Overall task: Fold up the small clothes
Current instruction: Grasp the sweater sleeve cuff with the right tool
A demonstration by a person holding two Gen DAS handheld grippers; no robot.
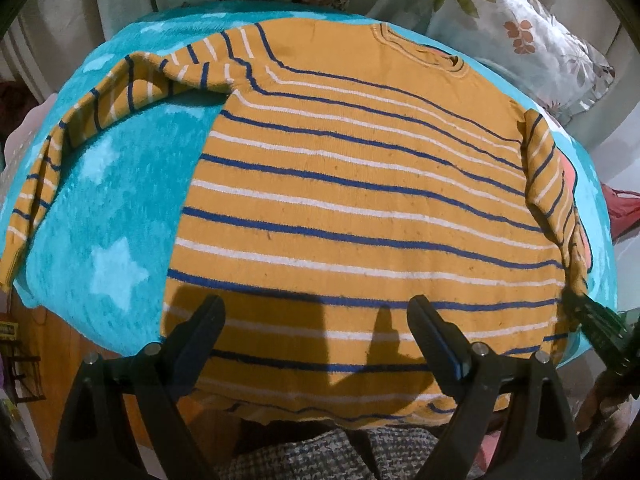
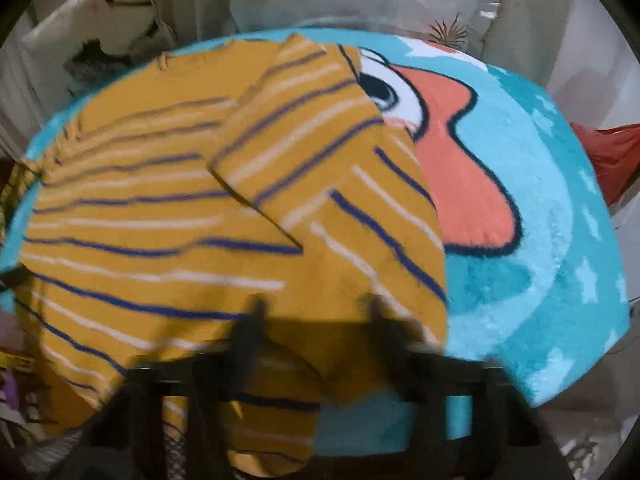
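Observation:
A mustard-yellow sweater (image 1: 352, 208) with blue and white stripes lies flat on a turquoise star-patterned blanket (image 1: 108, 200). Its left sleeve (image 1: 100, 100) stretches out to the left. Its right sleeve (image 1: 552, 192) runs down along the body's right edge. My left gripper (image 1: 316, 320) is open above the sweater's hem and holds nothing. My right gripper (image 1: 592, 320) shows at the right edge of the left wrist view, at the end of the right sleeve. In the blurred right wrist view my right gripper (image 2: 316, 312) is over the sleeve (image 2: 340, 200), which lies partly over the body (image 2: 132, 216); whether it grips is unclear.
The blanket (image 2: 540, 240) carries an orange and white cartoon figure (image 2: 460, 160) right of the sweater. Floral pillows (image 1: 520, 32) lie behind it. A red cloth (image 2: 612, 152) sits at the far right. A checked fabric (image 1: 340, 456) lies below the hem. A wooden surface (image 1: 60, 352) shows at lower left.

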